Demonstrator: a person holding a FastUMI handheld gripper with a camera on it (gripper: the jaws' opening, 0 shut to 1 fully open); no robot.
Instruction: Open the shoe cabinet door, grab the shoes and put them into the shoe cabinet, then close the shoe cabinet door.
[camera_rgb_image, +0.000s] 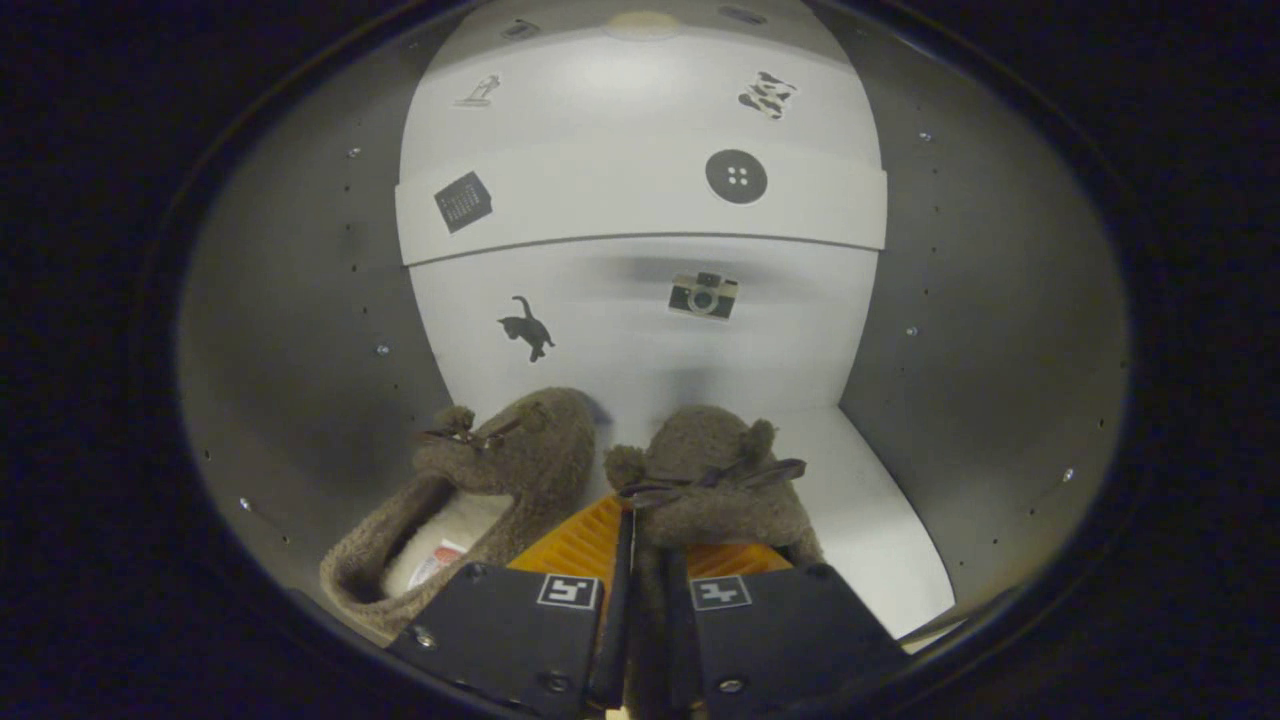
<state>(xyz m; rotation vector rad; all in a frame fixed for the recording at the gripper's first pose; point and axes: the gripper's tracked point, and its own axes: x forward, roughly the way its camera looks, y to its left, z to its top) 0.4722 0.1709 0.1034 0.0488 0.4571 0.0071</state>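
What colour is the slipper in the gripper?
Fuzzy brown slipper, pinched by the gripper; gripper view.

The place looked like a home entryway nook staged in a booth, seen from inside a shoe cabinet (300, 330) with dark side walls dotted with shelf-pin holes. Its far white panel (640, 180) carried playful stickers, a cat (527, 327) left and a camera (703, 295) right, and fuzzy brown slippers (500, 480) lay near.
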